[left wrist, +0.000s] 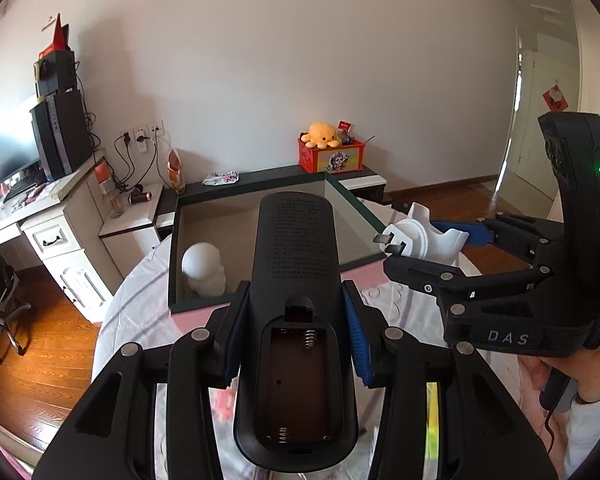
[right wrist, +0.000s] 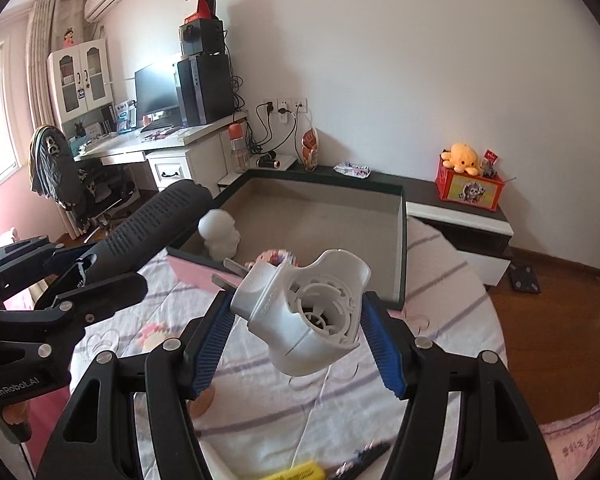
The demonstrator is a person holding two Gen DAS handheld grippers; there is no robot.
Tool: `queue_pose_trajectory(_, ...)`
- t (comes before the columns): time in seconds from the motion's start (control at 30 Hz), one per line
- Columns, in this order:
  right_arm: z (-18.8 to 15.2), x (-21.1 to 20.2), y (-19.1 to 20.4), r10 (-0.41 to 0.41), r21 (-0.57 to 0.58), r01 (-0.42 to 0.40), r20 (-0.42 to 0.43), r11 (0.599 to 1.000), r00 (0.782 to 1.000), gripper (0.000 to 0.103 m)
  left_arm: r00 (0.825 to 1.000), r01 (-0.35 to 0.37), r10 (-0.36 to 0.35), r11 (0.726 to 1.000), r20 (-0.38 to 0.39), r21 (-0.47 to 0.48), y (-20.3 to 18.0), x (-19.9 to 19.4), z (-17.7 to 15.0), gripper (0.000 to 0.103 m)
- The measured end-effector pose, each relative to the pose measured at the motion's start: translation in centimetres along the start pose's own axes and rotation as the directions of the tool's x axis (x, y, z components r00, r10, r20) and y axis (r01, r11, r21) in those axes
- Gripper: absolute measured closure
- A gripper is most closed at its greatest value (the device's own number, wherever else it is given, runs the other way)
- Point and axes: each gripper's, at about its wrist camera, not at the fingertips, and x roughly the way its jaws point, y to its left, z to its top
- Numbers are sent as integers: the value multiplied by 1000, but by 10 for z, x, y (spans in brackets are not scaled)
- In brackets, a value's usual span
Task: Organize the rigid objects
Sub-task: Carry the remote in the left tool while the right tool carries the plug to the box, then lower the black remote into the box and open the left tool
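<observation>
Two hand-held grippers are loaded and held above the bed (right wrist: 340, 392), both aimed toward the open box (right wrist: 401, 240) that lies on the bedcover, its dark green rim low and its brown floor mostly bare. Inside the box, near its left wall, stands a white figurine (right wrist: 219, 236).

The left hand-held gripper (left wrist: 296, 344) is clamped on a black remote control (left wrist: 296, 280), back side up, its battery cover missing so the springs show. The right hand-held gripper (right wrist: 296, 332) is closed around a white plug adapter (right wrist: 304, 308), its metal prongs pointing toward the box.

The step in hand looks like carrying both pieces over the rim. To do it well, I would clear the near wall with the long remote first, lower each piece to the bare floor well apart from the figurine, and keep the two grippers from crossing, releasing only once each piece rests flat.

Writing: the right gripper body reads "DAS" in the left wrist view; the left one reads "GenRobot.AI" in the right wrist view. Small print covers the remote's back, too fine to read.
</observation>
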Motion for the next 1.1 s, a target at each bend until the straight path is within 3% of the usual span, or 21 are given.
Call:
queue_pose_trajectory(0.33,44,63,-18,-15,-26,14,-41,1000,999,37,998,-45,44,999,-54,-13,23,74,59,59)
queue_pose_trajectory(0.47,54,95,-31,-6,-11,5,-77,1000,997,37,995,-17,15,1000,-97,-23,39,110,72,59)
queue_pose_trajectory(0.8,61,166,-58,-3,12,5,-191,1000,982,37,972,-37,18,996,-234,-76,68,195,75,59)
queue_pose_trajectory(1.1,63,196,-61,-20,-9,18,-247,1000,969,37,944,-71,43,995,-326,-74,73,238,68,59)
